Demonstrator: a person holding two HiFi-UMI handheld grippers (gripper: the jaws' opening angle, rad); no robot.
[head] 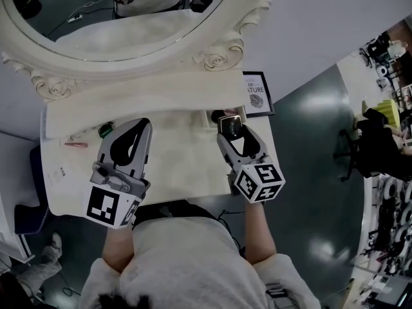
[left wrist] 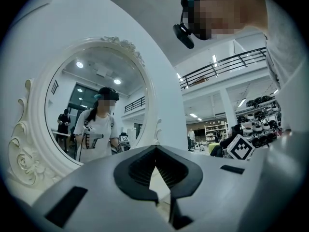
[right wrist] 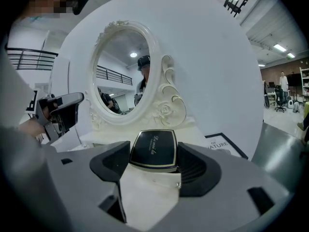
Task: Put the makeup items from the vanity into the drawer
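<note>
A black compact [head: 230, 125] with a gold rim and gold script on its lid [right wrist: 153, 149] is held between the jaws of my right gripper [head: 230, 132], which is shut on it above the right part of the cream vanity top [head: 183, 156]. My left gripper [head: 142, 123] hangs over the left half of the top. Its jaws meet at the tips [left wrist: 155, 149] with nothing between them. A small green item [head: 105, 131] and a thin pink stick [head: 75, 145] lie on the top to its left. No drawer shows in any view.
The big oval mirror [head: 96, 18] in its carved cream frame stands along the back, with a raised shelf [head: 141, 102] below it. A black-framed print [head: 256, 94] leans at the back right. The person's body is close against the vanity's front edge.
</note>
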